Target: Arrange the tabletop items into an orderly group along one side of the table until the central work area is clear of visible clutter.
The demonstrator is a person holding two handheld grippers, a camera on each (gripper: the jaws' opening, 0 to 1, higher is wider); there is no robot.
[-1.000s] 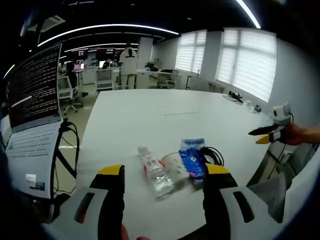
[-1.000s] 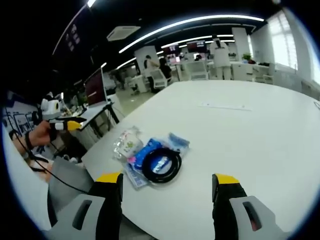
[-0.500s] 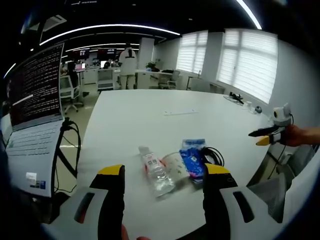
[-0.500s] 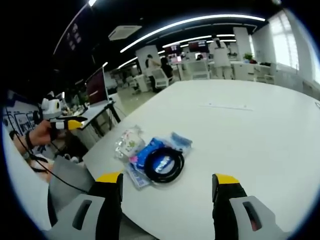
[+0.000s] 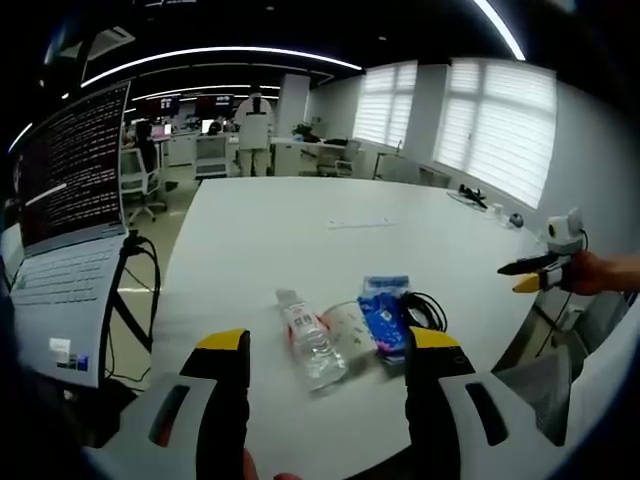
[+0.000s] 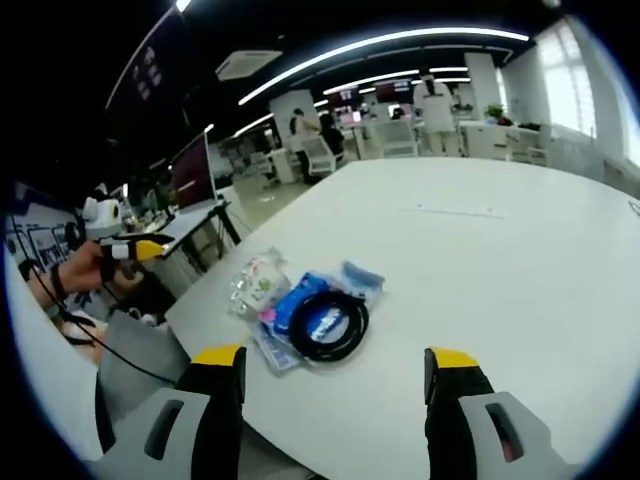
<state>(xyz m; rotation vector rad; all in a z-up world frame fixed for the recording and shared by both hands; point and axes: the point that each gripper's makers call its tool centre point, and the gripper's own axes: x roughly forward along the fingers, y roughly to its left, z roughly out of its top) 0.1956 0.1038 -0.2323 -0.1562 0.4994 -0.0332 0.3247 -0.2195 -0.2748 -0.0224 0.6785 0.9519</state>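
Left gripper (image 5: pixel 325 345) and right gripper (image 6: pixel 335 358): jaws spread, grasping nothing. Plastic bottle (image 5: pixel 307 340), blue packet (image 5: pixel 383 317) and black cable coil (image 6: pixel 325 327) cluster touching near the white table (image 5: pixel 300 230) edge. Label print unreadable. Laptop (image 5: pixel 65 200) text illegible. Cluster unmoved since earlier; views barely shifted.

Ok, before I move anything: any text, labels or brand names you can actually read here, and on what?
Nothing here can be quoted.
Laptop screen: many lines of light text on dark, too small to read.
Bottle: label with red print, blurred.
Blue packet: white print, blurred.
Clear packet: green marking, unreadable.
Sticker on the laptop's front corner: too small.
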